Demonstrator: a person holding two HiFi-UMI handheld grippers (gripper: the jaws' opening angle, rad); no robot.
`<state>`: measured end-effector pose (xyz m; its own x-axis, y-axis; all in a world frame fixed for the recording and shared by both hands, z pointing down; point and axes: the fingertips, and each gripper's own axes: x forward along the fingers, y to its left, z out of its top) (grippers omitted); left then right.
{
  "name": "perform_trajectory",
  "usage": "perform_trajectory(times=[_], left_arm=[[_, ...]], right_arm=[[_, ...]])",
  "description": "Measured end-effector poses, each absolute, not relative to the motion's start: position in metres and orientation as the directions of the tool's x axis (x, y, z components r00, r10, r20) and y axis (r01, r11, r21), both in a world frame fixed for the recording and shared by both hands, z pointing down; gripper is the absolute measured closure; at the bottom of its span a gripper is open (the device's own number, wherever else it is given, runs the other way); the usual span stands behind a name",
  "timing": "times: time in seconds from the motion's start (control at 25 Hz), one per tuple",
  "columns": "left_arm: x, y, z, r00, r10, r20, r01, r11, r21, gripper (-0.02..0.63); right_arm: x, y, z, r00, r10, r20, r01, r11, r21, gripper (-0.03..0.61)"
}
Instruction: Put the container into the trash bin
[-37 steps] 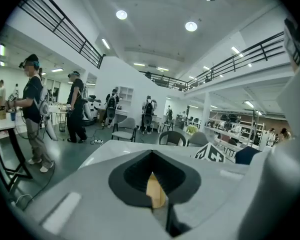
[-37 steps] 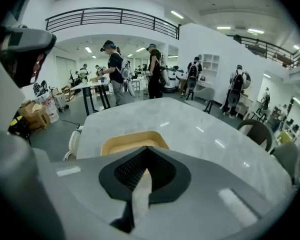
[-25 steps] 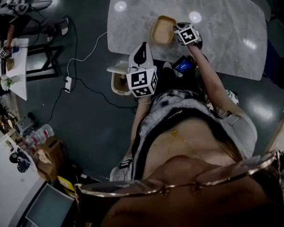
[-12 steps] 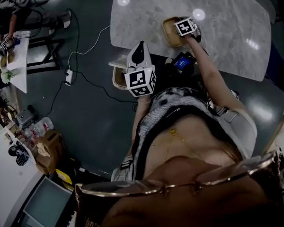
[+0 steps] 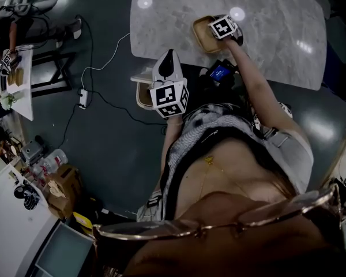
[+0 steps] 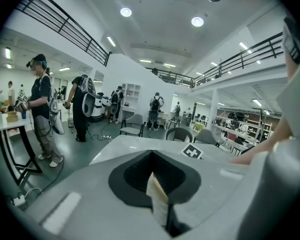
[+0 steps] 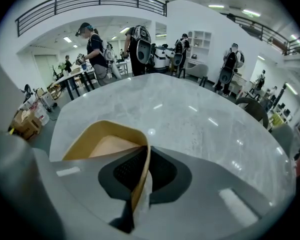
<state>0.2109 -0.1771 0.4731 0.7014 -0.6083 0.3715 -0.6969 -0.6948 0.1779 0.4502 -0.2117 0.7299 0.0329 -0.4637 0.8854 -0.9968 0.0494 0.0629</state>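
The tan paper container (image 5: 203, 38) sits near the front edge of the marble table (image 5: 265, 22). My right gripper (image 5: 215, 36) is at its right rim. In the right gripper view the jaws of the right gripper (image 7: 137, 184) are closing, and the container (image 7: 107, 146) has its thin side wall pinched between them. My left gripper (image 5: 168, 57) hangs off the table, just right of the beige-lined trash bin (image 5: 143, 97) on the floor. The left gripper (image 6: 157, 199) looks shut, with only a thin pale strip where the pads meet.
A device with a lit blue screen (image 5: 221, 73) sits at the person's waist below the table edge. A power strip and cable (image 5: 82, 100) lie on the floor at left, cardboard boxes (image 5: 60, 186) further down. People (image 6: 42, 114) and chairs (image 6: 180, 134) stand beyond the table.
The right gripper moved left from beside the container onto its right rim and closed on the wall. The left gripper stayed where it was.
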Motion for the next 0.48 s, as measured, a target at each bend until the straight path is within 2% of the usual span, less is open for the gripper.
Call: perform_trajectory(times=[0.24, 0.48], left_arm=[[0.205, -0.178, 0.477, 0.706, -0.606, 0.366, -0.693, -0.698, 0.181, 0.612], [0.194, -0.179, 0.471, 0.705, -0.605, 0.370, -0.696, -0.692, 0.193, 0.612]], right_arm=[[0.437, -0.228, 0.711, -0.063, -0.511, 0.858, -0.995, 0.100, -0.014, 0.541], [0.420, -0.230, 0.669, -0.144, -0.489, 0.861, -0.981, 0.185, -0.059, 0.541]])
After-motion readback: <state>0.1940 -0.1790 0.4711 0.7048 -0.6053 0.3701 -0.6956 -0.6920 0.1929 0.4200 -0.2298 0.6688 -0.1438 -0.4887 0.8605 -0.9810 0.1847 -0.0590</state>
